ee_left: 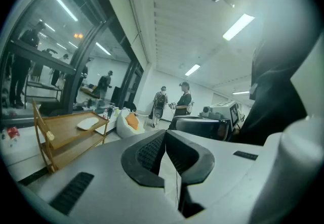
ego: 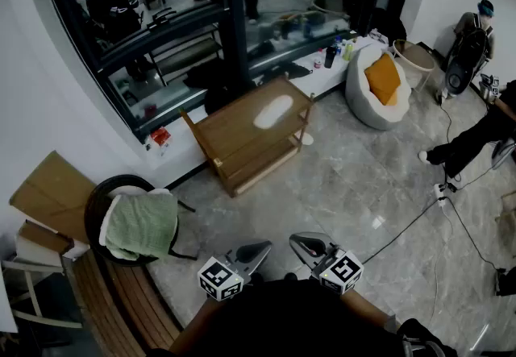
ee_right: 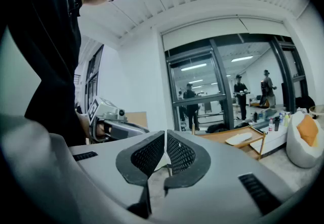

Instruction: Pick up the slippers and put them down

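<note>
Ahead, a pale oval slipper (ego: 272, 112) lies on a wooden shelf (ego: 234, 136).

slipper (ego: 272, 112) washed out, seated person (ego: 472, 140) cropped

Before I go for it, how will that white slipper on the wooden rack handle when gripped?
The slipper looks thin and flat, so probably light and floppy, sagging if gripped at one end. It lies on the smooth top of the wooden rack, so it may slide when nudged.

a wooden rack (ego: 234, 134) and a white beanbag (ego: 367, 110) were set on a grey marble floor (ego: 355, 186). a dark-framed glass wall (ego: 153, 17) was seen behind.
</note>
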{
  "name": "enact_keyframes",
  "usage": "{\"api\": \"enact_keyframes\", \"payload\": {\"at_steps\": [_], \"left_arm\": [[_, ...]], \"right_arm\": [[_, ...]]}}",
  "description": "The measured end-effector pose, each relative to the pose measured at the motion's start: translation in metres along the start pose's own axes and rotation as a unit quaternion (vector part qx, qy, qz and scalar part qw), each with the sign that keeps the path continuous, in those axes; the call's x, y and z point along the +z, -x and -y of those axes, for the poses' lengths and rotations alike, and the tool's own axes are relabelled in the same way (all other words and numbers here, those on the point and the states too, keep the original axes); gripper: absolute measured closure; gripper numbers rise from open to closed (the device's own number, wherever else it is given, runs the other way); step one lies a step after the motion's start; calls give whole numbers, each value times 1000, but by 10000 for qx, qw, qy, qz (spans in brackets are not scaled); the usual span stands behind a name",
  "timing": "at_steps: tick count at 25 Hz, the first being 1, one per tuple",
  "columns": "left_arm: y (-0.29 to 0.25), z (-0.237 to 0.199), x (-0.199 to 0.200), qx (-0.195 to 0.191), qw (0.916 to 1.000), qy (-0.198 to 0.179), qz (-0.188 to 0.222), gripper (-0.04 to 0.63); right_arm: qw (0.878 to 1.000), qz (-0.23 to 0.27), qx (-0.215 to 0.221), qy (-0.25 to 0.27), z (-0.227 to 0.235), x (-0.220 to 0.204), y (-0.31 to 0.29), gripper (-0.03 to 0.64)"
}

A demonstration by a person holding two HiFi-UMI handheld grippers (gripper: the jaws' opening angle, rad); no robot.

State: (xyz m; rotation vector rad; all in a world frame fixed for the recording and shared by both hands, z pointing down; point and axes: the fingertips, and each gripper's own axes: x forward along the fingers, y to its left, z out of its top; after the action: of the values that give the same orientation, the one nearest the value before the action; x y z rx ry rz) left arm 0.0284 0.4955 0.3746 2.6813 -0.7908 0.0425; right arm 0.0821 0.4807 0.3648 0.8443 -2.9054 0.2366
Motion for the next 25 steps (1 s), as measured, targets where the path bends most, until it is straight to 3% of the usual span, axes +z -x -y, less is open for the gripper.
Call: {"api": "enact_keyframes", "payload": {"at_steps": [14,19,25], "left_arm": [[-31,12,8,-69,9994,-306,114,583],[-41,23,11,-71,9984,-556,61,583],[-32,11,8,312,9975,-630,49,583]], "right_arm": [[9987,364,139,328,4,3,28,591],[9963,816,-25,280,17,20,45,591],[9977,569,-155,348,28,16,46,591]]}}
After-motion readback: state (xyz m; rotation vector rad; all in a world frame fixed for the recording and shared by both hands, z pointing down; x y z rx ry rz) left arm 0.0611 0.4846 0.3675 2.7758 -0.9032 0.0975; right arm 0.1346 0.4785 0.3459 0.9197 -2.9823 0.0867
